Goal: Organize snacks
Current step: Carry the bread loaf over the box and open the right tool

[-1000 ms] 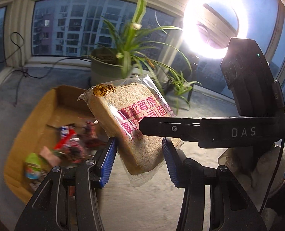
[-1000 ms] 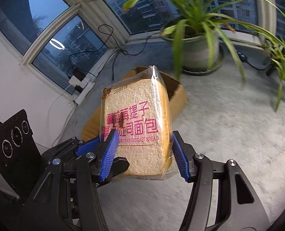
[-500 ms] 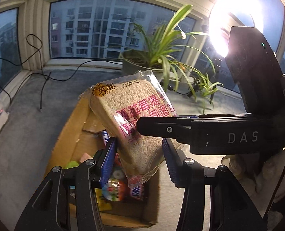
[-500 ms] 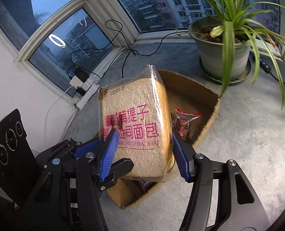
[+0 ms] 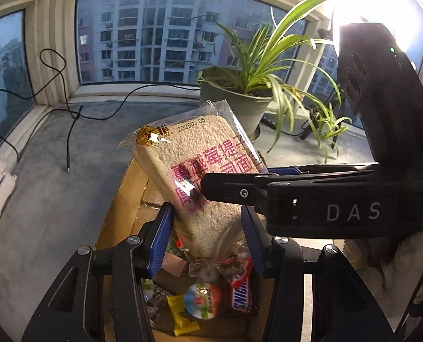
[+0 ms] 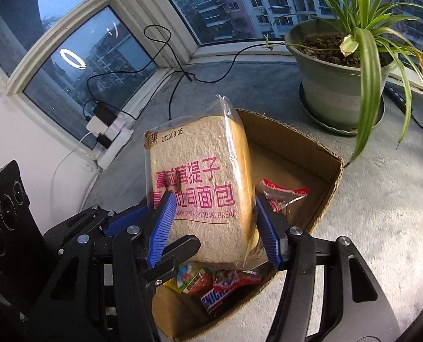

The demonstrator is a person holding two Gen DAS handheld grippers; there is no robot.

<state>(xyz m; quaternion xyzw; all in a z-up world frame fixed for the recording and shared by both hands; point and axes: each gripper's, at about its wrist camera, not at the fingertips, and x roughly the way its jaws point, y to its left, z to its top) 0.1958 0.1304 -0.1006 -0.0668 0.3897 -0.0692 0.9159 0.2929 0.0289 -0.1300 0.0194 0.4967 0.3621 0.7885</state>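
A clear bag of sliced toast bread (image 5: 188, 168) (image 6: 197, 176) with pink lettering stands tilted in the air, held from two sides. My left gripper (image 5: 207, 236) is shut on its lower end, blue pads at either side. My right gripper (image 6: 214, 230) is shut on it too, and one of its black fingers (image 5: 240, 188) crosses the bag's face in the left wrist view. Directly below lies an open cardboard box (image 5: 120, 199) (image 6: 325, 176) with several snacks, among them a Snickers bar (image 5: 241, 290) (image 6: 220, 293) and a red-and-clear packet (image 6: 282, 193).
A potted spider plant (image 5: 240, 105) (image 6: 334, 91) stands just beyond the box on the grey carpet. Black cables (image 5: 68, 131) trail to a white power strip (image 6: 111, 134) by the windows at the left. A gloved hand (image 5: 396, 270) holds the right gripper.
Both grippers carried the bread bag sideways and a little down. The box, earlier off to one side, now lies right under the bag. The grip has not changed.
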